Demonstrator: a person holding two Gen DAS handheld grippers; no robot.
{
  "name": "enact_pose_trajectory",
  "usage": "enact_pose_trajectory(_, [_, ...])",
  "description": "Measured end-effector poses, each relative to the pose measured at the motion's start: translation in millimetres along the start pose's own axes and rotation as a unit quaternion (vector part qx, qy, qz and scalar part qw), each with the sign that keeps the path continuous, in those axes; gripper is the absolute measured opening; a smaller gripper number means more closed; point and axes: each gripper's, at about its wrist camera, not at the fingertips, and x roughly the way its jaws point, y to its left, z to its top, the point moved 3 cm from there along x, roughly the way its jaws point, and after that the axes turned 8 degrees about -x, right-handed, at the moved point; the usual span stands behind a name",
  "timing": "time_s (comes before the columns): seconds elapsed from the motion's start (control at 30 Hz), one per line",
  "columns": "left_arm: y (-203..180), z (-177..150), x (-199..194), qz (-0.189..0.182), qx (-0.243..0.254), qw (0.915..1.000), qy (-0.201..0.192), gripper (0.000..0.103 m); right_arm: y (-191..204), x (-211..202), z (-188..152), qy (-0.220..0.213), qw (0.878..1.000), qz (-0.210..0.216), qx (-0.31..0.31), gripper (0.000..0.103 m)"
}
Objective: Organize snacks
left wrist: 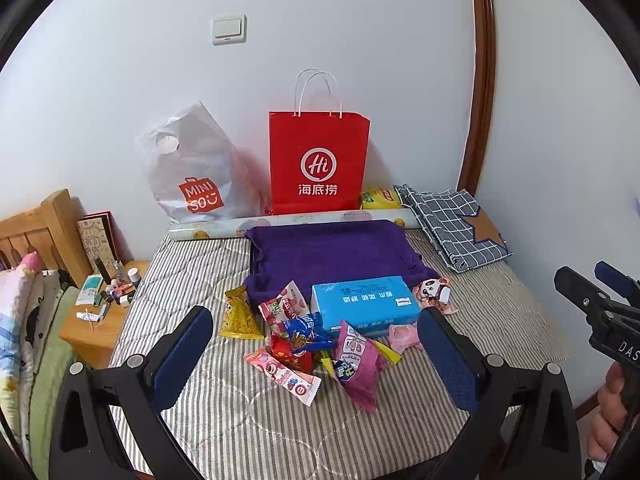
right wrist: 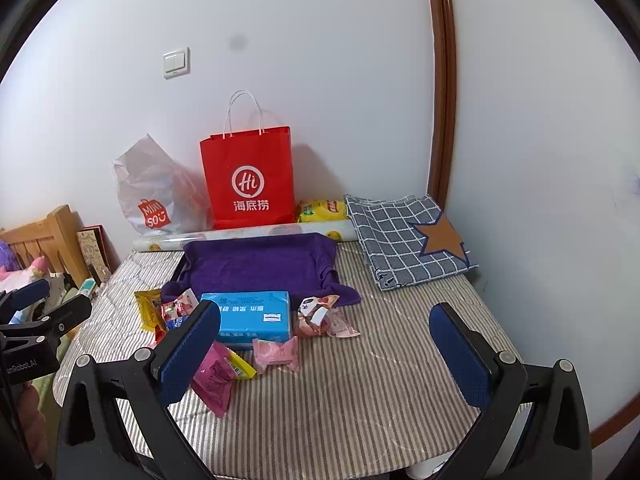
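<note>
Snacks [left wrist: 316, 344]: piled mid-bed [left wrist: 224, 420], touching tissue box [left wrist: 364, 304]
L hand-held gripper [left wrist: 316, 356]: agape, empty
R hand-held gripper [right wrist: 326, 356]: agape, empty

frames black | fingers [left wrist: 188, 356] blue-padded | silver screws | bare skin

A grey-and-white striped bed cover [left wrist: 240, 420] fills the lower frame. At centre, a purple towel [left wrist: 332, 252] is seen behind a light blue tissue pack [left wrist: 364, 304] printed with white lettering. A red paper bag [left wrist: 318, 164] with a white logo stands at upper centre. At right, navy cloth [left wrist: 452, 224] is checked white, with a brown star.
</note>
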Motion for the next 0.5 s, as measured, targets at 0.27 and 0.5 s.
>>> enact_pose_trajectory(0.27, [1.9, -0.3, -2.3, 0.000, 0.000, 1.0000, -0.001, 0.102, 0.9, -0.6, -1.4, -0.003, 1.000, 0.003, 0.001, 0.103])
enact_pose_trajectory(0.5, [2.3, -0.7, -2.4, 0.000, 0.000, 1.0000, -0.001, 0.102, 0.6, -0.5, -1.9, -0.003, 1.000, 0.004, 0.002, 0.103])
